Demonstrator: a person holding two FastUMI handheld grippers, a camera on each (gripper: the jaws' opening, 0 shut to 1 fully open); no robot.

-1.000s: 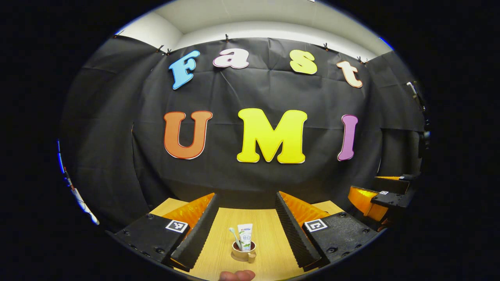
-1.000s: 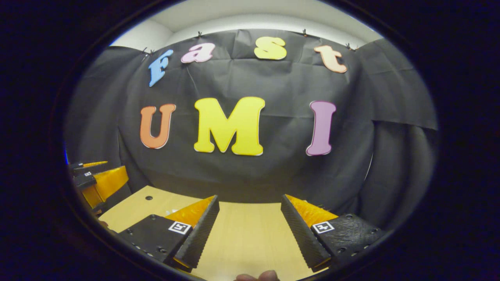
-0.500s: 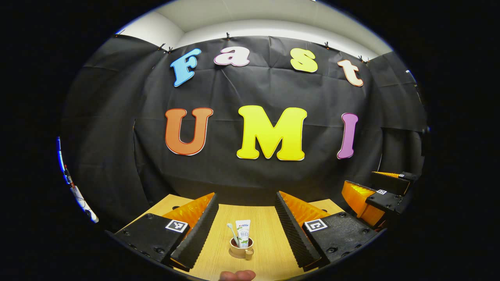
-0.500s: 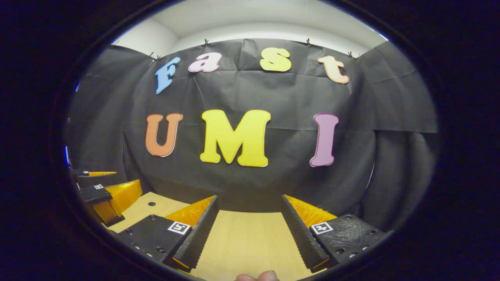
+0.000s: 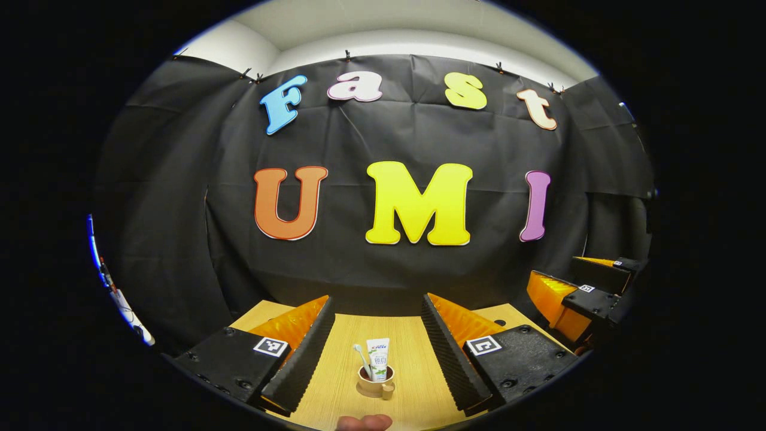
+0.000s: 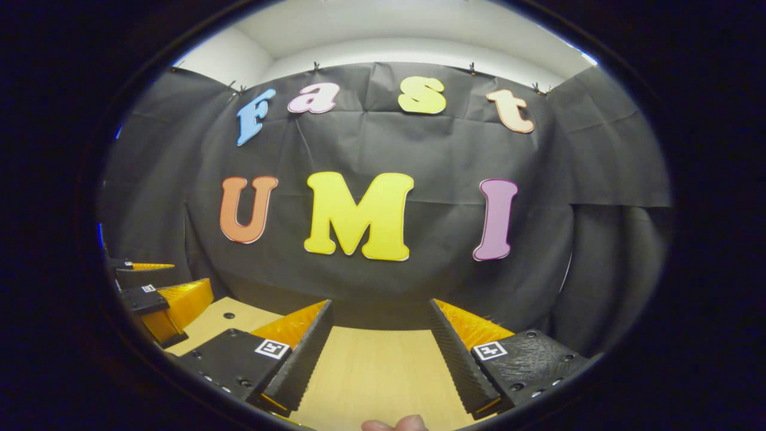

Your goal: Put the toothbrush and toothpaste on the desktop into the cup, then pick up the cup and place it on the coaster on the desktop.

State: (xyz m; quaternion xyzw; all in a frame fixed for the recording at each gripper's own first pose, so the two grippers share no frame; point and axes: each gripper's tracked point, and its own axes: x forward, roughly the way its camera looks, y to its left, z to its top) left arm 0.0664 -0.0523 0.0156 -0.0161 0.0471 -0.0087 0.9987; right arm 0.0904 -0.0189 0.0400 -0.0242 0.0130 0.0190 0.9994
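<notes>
Pale wooden table [image 5: 335, 383] against black cloth. The cup [image 5: 376, 381], bottom centre, holds toothbrush [image 5: 362, 358] and toothpaste [image 5: 377, 358], barely shifted since before. Both hand-held grippers, left [image 5: 376, 335] and right [image 6: 378, 341], stay spread apart, empty.

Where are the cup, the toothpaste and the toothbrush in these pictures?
cup [image 5: 374, 379]: left gripper view, on its tan front wall.
toothpaste [image 5: 377, 355]: left gripper view, on the white tube standing in the cup.
toothbrush [image 5: 362, 361]: left gripper view, on its pale handle above the rim.

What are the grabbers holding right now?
Nothing. The left hand-held gripper and right hand-held gripper are open and empty; the cup stands apart on the desktop.
</notes>
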